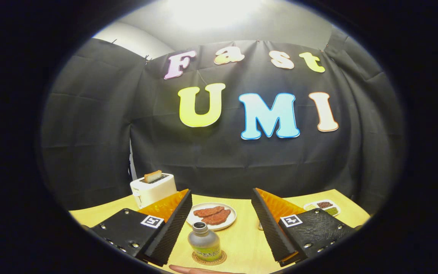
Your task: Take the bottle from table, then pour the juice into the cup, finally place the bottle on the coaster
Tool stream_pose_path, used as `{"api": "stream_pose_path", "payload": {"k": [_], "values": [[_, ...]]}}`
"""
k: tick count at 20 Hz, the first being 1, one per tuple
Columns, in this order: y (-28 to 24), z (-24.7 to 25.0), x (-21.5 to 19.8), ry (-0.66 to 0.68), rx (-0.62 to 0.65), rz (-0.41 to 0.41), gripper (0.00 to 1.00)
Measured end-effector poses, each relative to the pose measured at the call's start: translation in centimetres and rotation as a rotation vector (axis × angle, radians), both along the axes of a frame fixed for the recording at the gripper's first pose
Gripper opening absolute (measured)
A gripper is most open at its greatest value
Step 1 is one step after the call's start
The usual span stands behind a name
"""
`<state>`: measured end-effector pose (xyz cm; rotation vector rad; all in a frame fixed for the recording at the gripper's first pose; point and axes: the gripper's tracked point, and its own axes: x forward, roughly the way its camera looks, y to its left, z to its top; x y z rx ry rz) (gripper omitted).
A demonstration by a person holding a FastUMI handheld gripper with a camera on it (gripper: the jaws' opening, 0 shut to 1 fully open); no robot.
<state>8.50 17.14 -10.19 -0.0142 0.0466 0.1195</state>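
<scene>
From the toaster (pixel 153 189) at ten o'clock past the plate (pixel 229 223) to the sauce dish (pixel 322 207) at two, the gripper (pixel 219 224) stands spread around the uncapped bottle (pixel 203 242) upright on its coaster (pixel 209 258), which looks light, rigid, slippery, best grasped mid-body, with open tabletop (pixel 242 243) right.

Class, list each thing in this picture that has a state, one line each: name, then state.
bottle: upright, uncapped, standing on the coaster, between the jaws, untouched
gripper: jaws open wide
toaster: bread slice raised in its slot
plate: holds two meat pieces
</scene>
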Motion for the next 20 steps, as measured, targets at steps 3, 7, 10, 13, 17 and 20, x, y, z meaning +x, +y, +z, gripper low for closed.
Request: {"api": "stream_pose_path", "payload": {"k": [3, 7, 10, 13, 17, 20], "values": [[-1.9, 2.5, -0.5, -0.016, -0.018, -0.035, 0.96], [-3.9, 5.2, -1.6, -0.024, -0.029, -0.056, 0.96], [-5.0, 6.2, -2.5, -0.009, -0.023, -0.058, 0.96], [-6.3, 7.3, -3.2, -0.017, -0.037, -0.078, 0.96], [-7.3, 7.4, -3.8, -0.019, -0.054, -0.078, 0.96], [-8.3, 6.7, -4.6, -0.026, -0.049, -0.061, 0.96]]}}
